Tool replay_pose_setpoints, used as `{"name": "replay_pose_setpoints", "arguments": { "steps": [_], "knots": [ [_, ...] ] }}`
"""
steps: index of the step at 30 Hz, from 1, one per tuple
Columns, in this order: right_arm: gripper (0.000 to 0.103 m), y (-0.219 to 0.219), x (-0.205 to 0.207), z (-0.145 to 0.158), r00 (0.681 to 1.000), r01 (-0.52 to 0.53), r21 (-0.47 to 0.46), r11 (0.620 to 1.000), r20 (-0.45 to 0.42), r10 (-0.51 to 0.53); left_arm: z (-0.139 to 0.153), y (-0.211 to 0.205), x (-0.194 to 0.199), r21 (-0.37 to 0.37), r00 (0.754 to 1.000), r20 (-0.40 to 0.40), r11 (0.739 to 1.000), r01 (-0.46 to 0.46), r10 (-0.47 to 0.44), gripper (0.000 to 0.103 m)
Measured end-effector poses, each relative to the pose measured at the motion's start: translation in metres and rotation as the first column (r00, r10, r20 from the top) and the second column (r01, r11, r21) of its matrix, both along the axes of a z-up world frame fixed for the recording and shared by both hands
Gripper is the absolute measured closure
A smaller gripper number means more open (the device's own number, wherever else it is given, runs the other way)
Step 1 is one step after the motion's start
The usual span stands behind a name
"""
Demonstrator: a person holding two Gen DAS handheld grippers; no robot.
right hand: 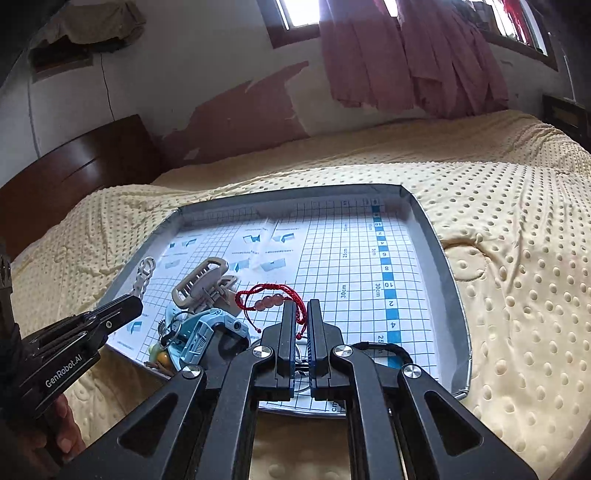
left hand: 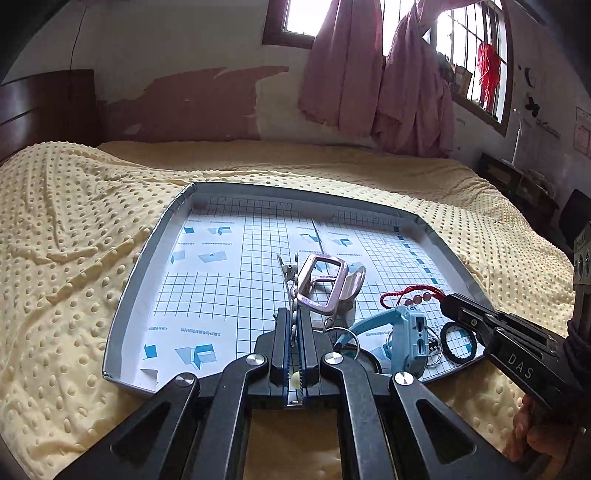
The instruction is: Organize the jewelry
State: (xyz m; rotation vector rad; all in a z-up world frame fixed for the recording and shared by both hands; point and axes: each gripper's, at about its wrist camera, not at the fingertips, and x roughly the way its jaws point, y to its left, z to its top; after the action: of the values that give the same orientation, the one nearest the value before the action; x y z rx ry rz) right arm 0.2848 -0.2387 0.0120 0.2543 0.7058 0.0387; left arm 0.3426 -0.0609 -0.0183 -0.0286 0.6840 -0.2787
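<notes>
Daylight only, from the windows point(left hand: 301, 18) beyond my jaws, blown out to white. Bedspread point(left hand: 74, 221) evenly lit, tray point(left hand: 140, 266) sheet bright, mild sheen on its far rim. Soft shadows under my fingers. Heavy fisheye bending, black vignette at corners. Focus is sharp near my jaws; the far wall looks slightly soft.
</notes>
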Motion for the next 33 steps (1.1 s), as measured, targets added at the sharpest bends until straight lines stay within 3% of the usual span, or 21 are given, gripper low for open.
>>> {"name": "replay_pose_setpoints", "arguments": {
  "steps": [18, 21, 23, 24, 27, 28, 33],
  "knots": [
    [0.094, 0.006, 0.009, -0.018, 0.995, -0.039, 0.017, 0.999, -0.086, 0.040, -0.013, 0.002, 0.004, -0.034, 0.998, -0.065, 0.999, -0.018, 0.016, 0.097],
    [0.069, 0.004, 0.005, -0.017, 0.996, -0.035, 0.016, 0.999, -0.077, 0.036, -0.011, 0.003, 0.001, -0.038, 0.998, -0.057, 0.999, -0.017, 0.015, 0.079],
    [0.066, 0.002, 0.002, -0.014, 0.997, -0.032, 0.016, 0.999, -0.066, 0.033, -0.007, 0.004, -0.003, -0.033, 0.999, -0.040, 0.999, -0.035, 0.034, 0.041],
    [0.066, 0.001, 0.001, -0.013, 0.997, -0.028, 0.012, 1.000, -0.065, 0.029, -0.005, 0.006, -0.007, -0.035, 0.999, -0.022, 0.998, -0.051, 0.050, 0.037],
    [0.064, -0.001, -0.006, -0.007, 0.999, -0.014, -0.012, 1.000, -0.050, 0.013, 0.003, 0.012, -0.014, -0.058, 0.998, 0.004, 0.996, -0.067, 0.068, 0.036],
    [0.058, -0.002, -0.011, -0.004, 0.999, -0.006, -0.019, 1.000, -0.036, 0.005, 0.005, 0.014, -0.017, -0.068, 0.997, 0.003, 0.995, -0.076, 0.077, 0.035],
    [0.034, -0.008, -0.038, 0.017, 0.998, 0.004, -0.057, 0.998, 0.058, -0.001, 0.019, 0.028, -0.043, -0.103, 0.990, 0.070, 0.988, -0.114, 0.121, 0.006]
  ]
}}
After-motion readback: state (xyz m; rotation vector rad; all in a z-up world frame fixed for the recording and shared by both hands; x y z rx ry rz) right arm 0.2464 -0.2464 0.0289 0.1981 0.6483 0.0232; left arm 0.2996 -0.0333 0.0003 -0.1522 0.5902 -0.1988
